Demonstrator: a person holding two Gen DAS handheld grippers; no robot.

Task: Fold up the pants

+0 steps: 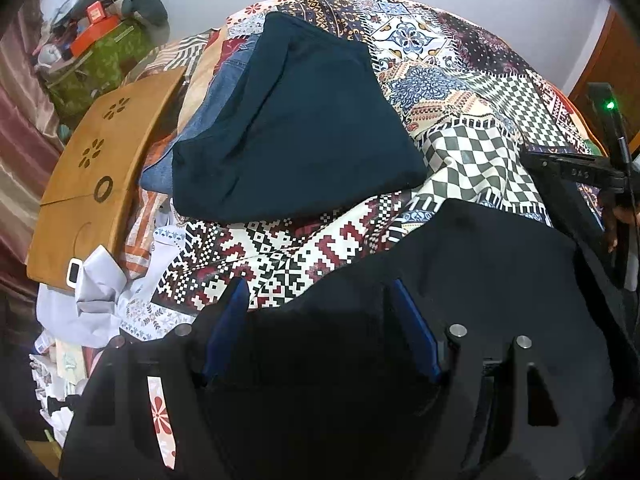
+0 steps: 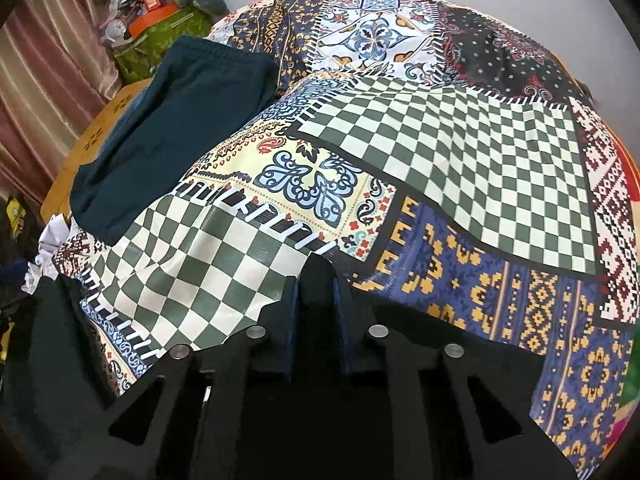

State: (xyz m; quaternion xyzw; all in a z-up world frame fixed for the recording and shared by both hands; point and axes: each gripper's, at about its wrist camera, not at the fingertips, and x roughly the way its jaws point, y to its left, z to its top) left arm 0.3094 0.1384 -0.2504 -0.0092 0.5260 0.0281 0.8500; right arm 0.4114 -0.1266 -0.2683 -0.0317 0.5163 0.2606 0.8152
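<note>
Your left tongs (image 1: 316,312) stand wide over the black pants (image 1: 480,280); your right tongs (image 2: 316,280) pinch black fabric (no legible labels anywhere).

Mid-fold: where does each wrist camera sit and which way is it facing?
Left wrist: rides the left gripper, facing across the patchwork bedspread; open blue-padded fingers over black pants.
Right wrist: rides the right gripper, same heading; fingers pinch the black pants.
Shared: bedspread, folded dark teal pants, black pants.

Black pants (image 1: 480,264) lie bunched across patchwork bedspread (image 1: 460,92).
</note>
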